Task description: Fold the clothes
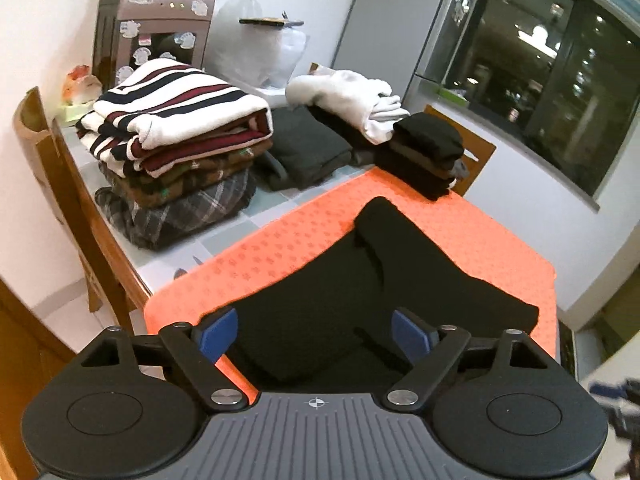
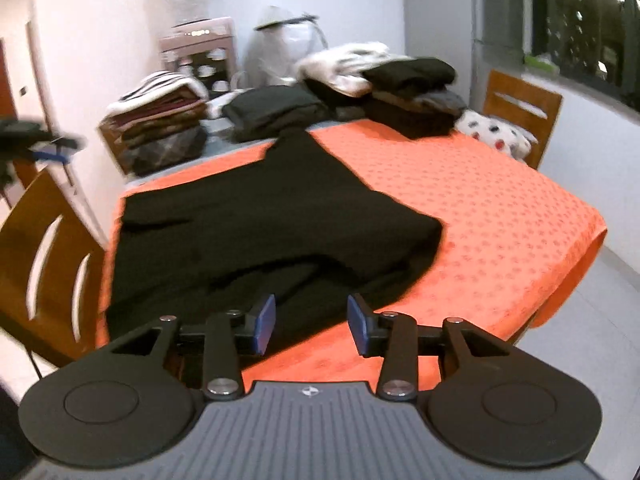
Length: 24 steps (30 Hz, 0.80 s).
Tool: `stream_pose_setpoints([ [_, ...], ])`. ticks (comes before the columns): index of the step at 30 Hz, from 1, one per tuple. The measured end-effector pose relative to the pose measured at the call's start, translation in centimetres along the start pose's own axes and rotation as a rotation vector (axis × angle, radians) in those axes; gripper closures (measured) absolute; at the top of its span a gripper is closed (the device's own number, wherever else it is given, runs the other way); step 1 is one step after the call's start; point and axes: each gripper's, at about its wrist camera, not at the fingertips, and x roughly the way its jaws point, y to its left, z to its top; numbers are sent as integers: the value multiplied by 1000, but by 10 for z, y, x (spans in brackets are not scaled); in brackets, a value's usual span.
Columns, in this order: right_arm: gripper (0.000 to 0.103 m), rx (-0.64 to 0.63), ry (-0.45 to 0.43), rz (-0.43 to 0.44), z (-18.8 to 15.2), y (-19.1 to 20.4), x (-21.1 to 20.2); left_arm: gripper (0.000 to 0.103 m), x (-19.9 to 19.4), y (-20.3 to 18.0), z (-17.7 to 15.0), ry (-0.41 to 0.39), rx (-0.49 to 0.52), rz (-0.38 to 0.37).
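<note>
An orange cloth (image 2: 480, 208) covers the table (image 1: 224, 236) (tiled top), bearing a black garment (image 2: 260, 220).

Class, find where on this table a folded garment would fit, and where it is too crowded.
Free: the orange cloth right of the black garment, up to its edge. Crowded: the far end, with the striped stack, dark folded piles and white bundle.

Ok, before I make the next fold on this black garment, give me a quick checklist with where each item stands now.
1. Left gripper open, nothing pinched: ok.
2. Right gripper open, nothing pinched: ok.
3. Black garment lying wholly on the orange cloth: ok.
4. Garment flat: not ok, a fold is bunched at the near edge.
5. Orange cloth beside the garment free: ok.
6. Folded stacks clear of the garment: ok.
</note>
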Motion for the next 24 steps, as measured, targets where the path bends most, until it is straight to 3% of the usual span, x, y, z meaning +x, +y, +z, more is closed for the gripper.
stream_pose_setpoints([
  [3,49,-31,2,33,-14,45,-9,17,13,14,9,23,34,-17],
  [11,49,-179,40,139,-32,143,13,17,34,30,15,82,70,-50],
  [18,49,-322,99,187,-29,172,56,19,64,53,8,159,-59,5],
  [24,51,-377,160,167,-41,186,82,36,100,70,-6,226,-186,58],
])
